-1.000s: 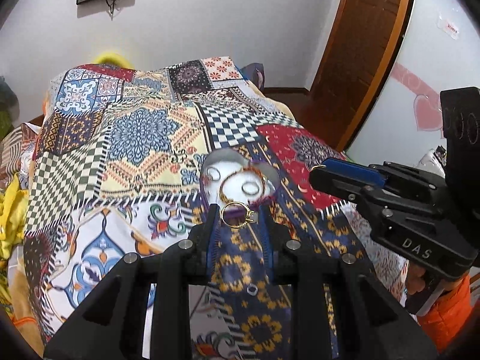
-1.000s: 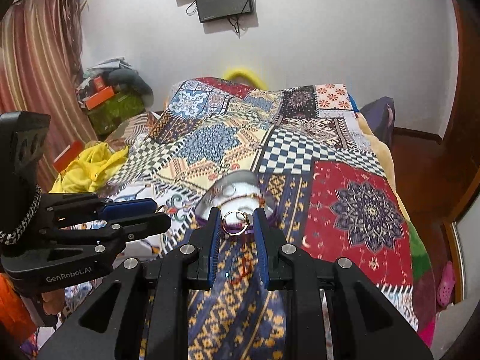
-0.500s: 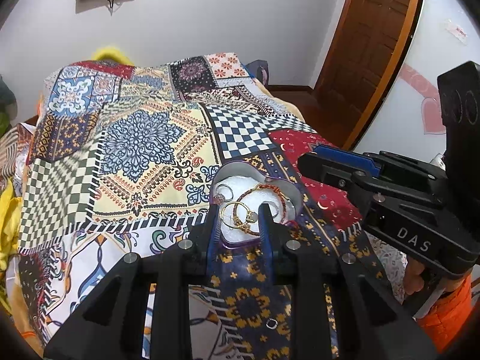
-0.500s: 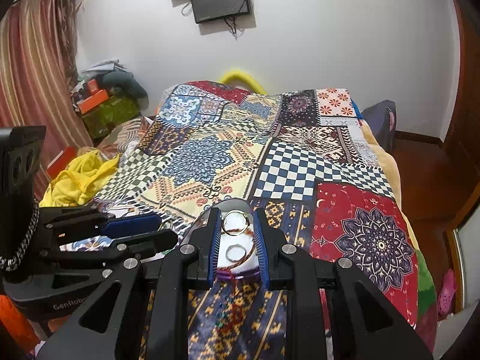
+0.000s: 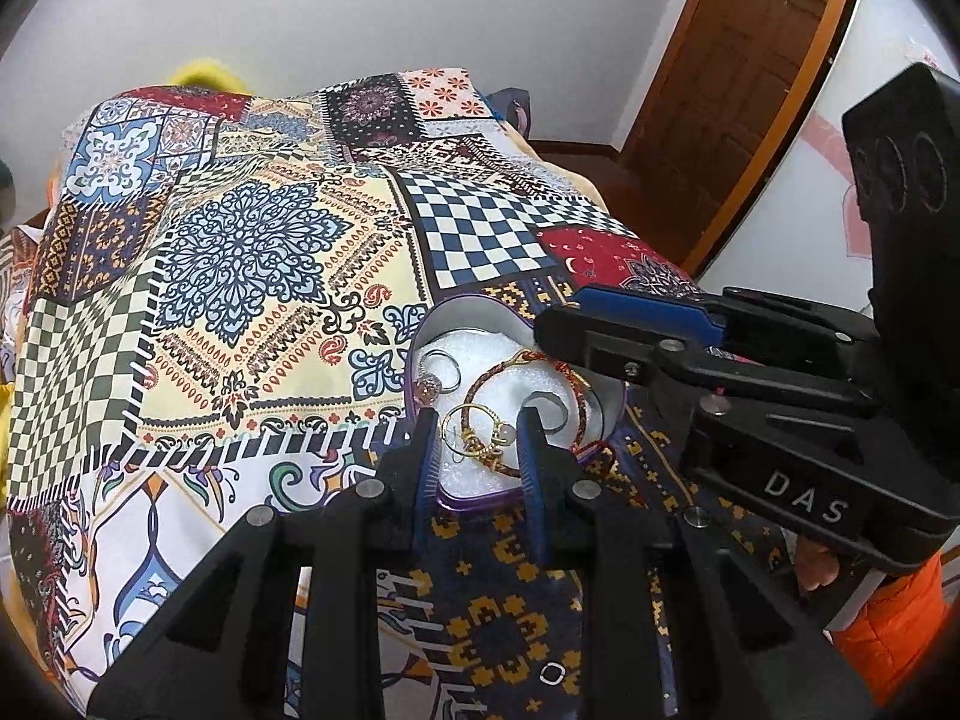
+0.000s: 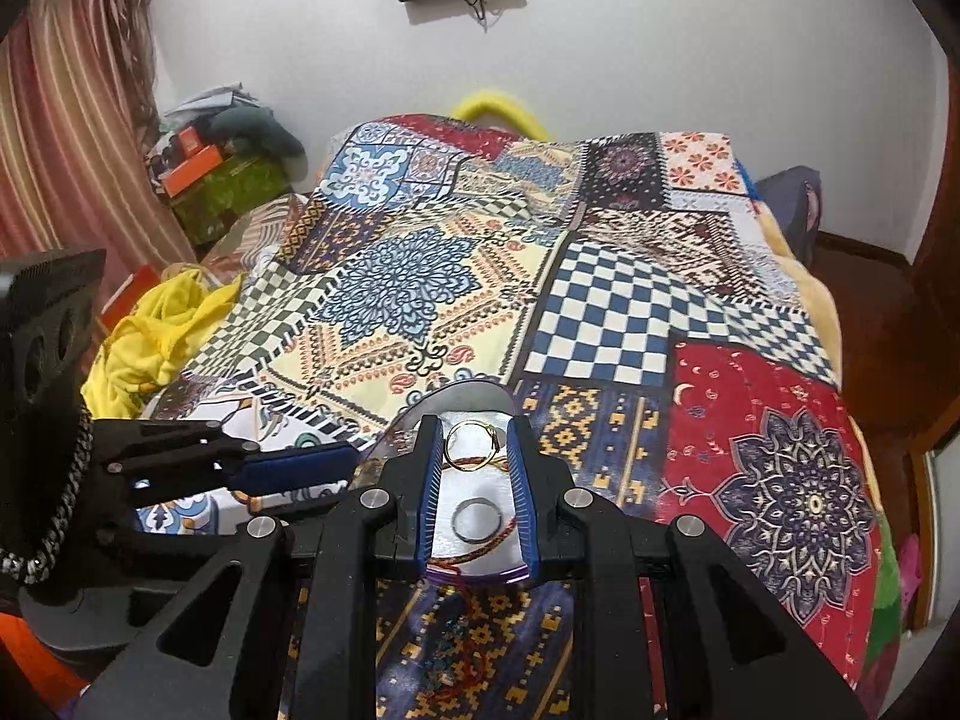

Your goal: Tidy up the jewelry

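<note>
Both tools reach low over the heart-shaped tin point(image 5: 474, 324) on the bed point(image 5: 252, 252). The left tool point(image 5: 477, 426) pinches a gold ring point(image 5: 474, 432); the right tool point(image 6: 471, 450) grips another gold ring point(image 6: 471, 447). A red bracelet point(image 5: 540, 366) and silver ring point(image 6: 477, 519) lie inside. "DAS" marks the right tool.
</note>
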{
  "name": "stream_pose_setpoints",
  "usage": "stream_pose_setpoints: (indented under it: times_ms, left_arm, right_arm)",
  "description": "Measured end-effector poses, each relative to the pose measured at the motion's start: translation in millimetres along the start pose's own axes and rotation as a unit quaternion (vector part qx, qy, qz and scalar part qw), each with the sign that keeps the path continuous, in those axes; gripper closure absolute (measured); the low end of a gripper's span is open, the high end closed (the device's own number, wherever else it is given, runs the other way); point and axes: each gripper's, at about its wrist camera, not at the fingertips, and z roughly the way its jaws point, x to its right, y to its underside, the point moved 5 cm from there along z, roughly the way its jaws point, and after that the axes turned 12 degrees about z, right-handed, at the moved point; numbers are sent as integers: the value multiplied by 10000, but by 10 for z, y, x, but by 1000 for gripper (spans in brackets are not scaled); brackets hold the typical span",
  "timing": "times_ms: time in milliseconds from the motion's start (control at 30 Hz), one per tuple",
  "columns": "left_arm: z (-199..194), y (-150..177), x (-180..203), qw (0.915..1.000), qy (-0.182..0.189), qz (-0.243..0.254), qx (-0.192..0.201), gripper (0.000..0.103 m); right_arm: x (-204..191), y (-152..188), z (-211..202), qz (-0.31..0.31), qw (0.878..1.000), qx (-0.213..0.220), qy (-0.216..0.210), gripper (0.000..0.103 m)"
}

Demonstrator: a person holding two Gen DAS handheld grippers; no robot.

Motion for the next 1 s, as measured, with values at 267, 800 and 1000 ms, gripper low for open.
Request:
stream_pose_setpoints:
  times_ms: [267,800,1000]
  left_arm:
    - [-20,-39,1,10000,-25,6,20,79]
    - [-495,25,135,9995,-225,115,187,69]
    - [-589,164,232,9995,-237,174,63,69]
  right_arm:
    - [-32,13,17,-28,9997,-211,-74,82]
    - [-90,54,-545,-105,9990,356,251,71]
    - [-98,211,-767,88,9982,544,227,65]
